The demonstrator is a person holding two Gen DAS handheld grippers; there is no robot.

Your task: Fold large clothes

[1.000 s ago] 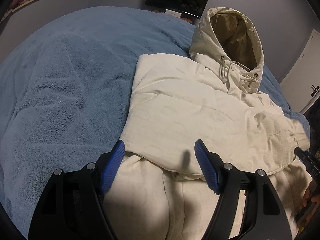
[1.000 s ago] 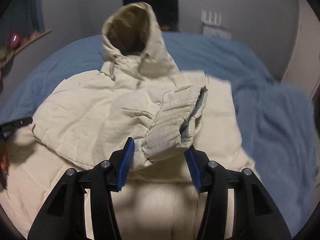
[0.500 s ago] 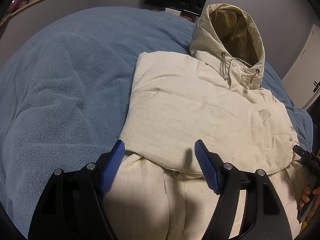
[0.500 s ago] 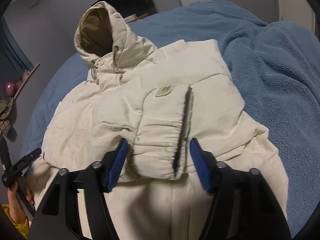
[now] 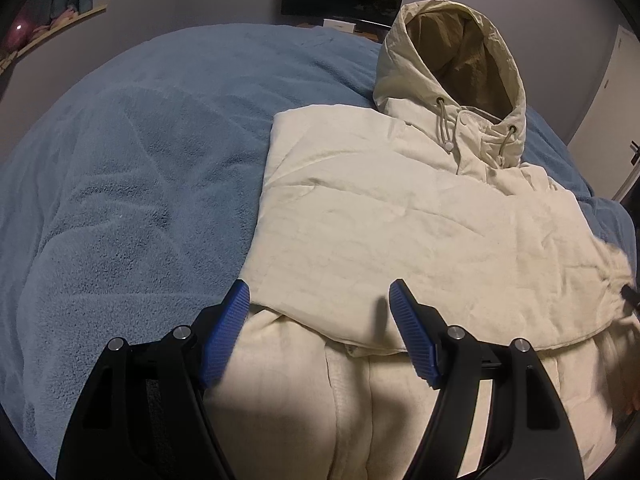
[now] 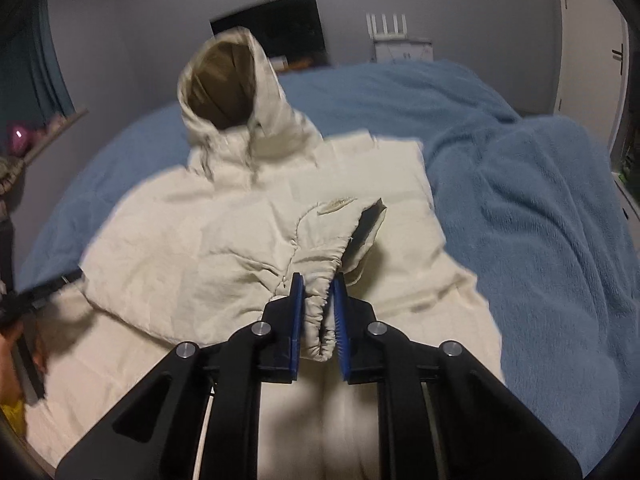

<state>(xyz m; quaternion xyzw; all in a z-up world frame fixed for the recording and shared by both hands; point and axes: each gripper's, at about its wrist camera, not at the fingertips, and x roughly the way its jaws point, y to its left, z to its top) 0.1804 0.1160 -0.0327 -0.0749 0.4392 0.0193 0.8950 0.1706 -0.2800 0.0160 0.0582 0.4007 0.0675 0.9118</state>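
Cream quilted hooded jacket: lies front-up on a blue fleece blanket covering the bed, hood propped upright at the far end, one sleeve folded across the chest. Right gripper: blue pads pinched on the elasticated sleeve cuff. Left gripper: fingers spread wide, holding nothing, above the jacket's lower body.

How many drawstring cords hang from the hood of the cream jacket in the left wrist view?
2: one cord on the left of the hood opening, one cord on the right. None looks hidden.
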